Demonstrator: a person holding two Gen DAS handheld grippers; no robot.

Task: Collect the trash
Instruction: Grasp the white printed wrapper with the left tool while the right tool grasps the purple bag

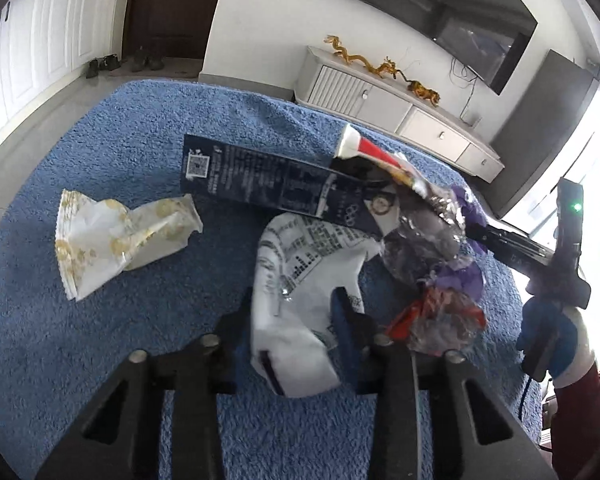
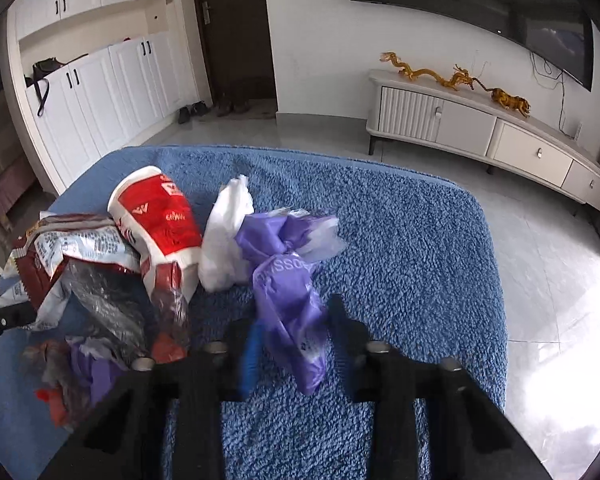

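Trash lies heaped on a table under a shaggy blue cover (image 1: 80,360). My left gripper (image 1: 294,296) is shut on a white printed wrapper (image 1: 300,264) that stands up between its fingers. A flat dark blue carton (image 1: 260,180) lies just beyond it, and a white and gold wrapper (image 1: 112,236) lies apart to the left. My right gripper (image 2: 296,314) is shut on a purple plastic bag (image 2: 288,280). Left of that bag are a white bag (image 2: 224,236), a crushed red and white paper cup (image 2: 156,216), a red snack packet (image 2: 64,240) and clear film (image 2: 108,308).
The cover's far and right edges (image 2: 488,240) drop to a pale tiled floor (image 2: 548,280). A low TV cabinet (image 2: 480,132) with golden dragon figures stands by the wall. A gloved hand (image 1: 548,340) holds the right tool at the right.
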